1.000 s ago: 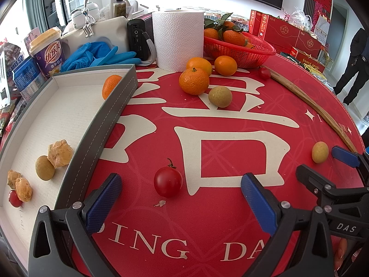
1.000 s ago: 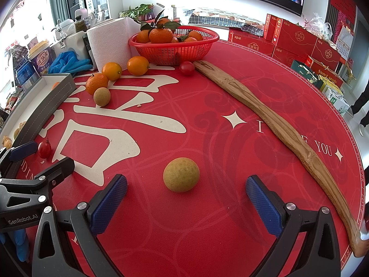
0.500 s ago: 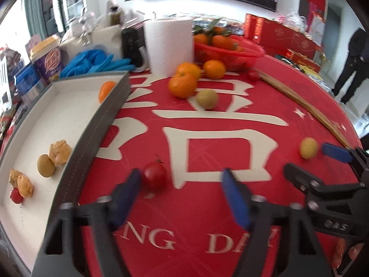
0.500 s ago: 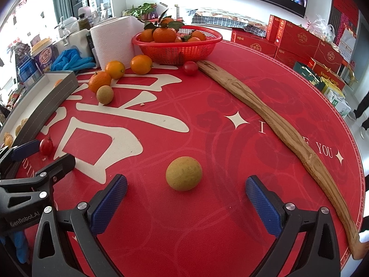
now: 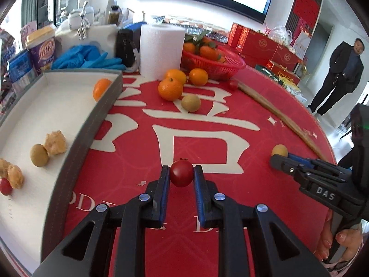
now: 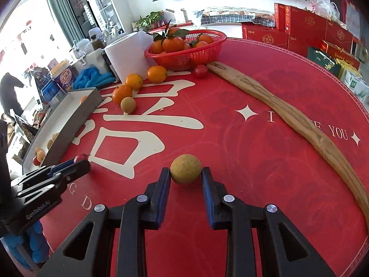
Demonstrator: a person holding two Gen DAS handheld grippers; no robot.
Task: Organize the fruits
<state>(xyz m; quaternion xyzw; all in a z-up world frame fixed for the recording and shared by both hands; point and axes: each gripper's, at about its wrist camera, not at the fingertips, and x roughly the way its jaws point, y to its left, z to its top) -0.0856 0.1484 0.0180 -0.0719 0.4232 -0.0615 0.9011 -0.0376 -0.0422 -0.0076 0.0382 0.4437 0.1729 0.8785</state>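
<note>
My left gripper (image 5: 181,173) is shut on a small red tomato (image 5: 181,176), held just above the red tablecloth beside the grey-walled white tray (image 5: 76,152). The tray holds an orange (image 5: 101,88), a green-brown fruit (image 5: 39,158), pale husked lumps and a tiny tomato (image 5: 5,186). My right gripper (image 6: 185,173) is closing its jaws on a round yellow-brown fruit (image 6: 185,167), and both blue pads touch its sides. In the left wrist view that right gripper (image 5: 280,159) sits far right with the fruit (image 5: 279,150) at its tips.
Loose oranges (image 5: 170,88) and a green-brown fruit (image 5: 190,102) lie near a paper roll (image 5: 161,50) and a red basket (image 6: 207,53) of oranges. A tomato (image 6: 200,71) and a long wooden stick (image 6: 288,113) lie to the right. A person (image 5: 339,73) stands beyond the table.
Both grippers went from wide open to shut, the left around the red tomato and the right around the yellow-brown fruit. The left gripper shifted forward to the tomato.
</note>
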